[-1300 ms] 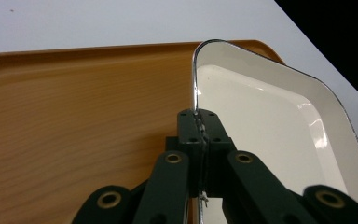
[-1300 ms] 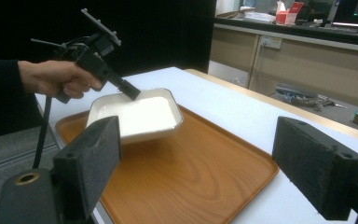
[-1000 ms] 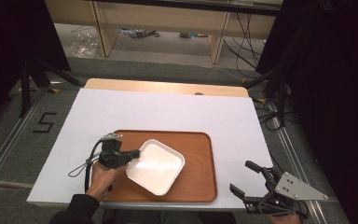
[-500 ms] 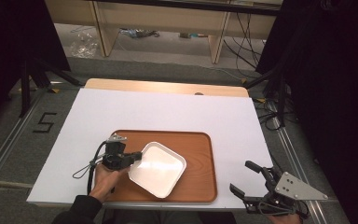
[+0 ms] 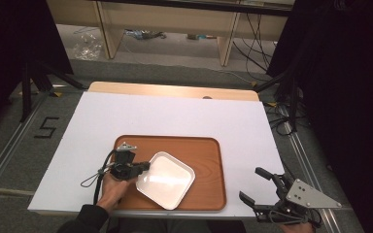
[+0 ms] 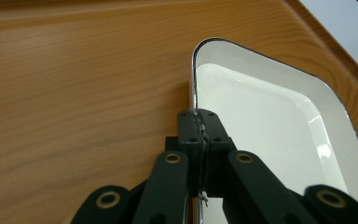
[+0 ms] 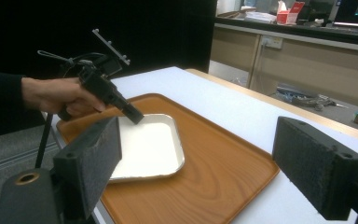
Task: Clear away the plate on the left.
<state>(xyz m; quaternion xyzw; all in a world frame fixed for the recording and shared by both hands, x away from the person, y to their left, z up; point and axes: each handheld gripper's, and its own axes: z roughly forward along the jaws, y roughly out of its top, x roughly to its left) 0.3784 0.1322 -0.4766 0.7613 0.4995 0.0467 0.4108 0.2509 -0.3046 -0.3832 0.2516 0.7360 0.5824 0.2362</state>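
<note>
The left gripper (image 5: 143, 166), held low in the person's left hand (image 5: 112, 187) and pointing across the wooden tray (image 5: 209, 160), has its jaws clamped on the near-left rim of the white square dish (image 5: 167, 180), which lies in the tray. The right gripper (image 5: 257, 187) hangs off the tabletop's (image 5: 175, 116) right corner, jaws spread wide, holding nothing.

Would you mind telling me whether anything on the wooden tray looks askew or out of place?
The white dish sits turned at an angle to the wooden tray, corners pointing at the tray's sides. The left claw is shut on its rim. Nothing looks spilled or damaged.
</note>
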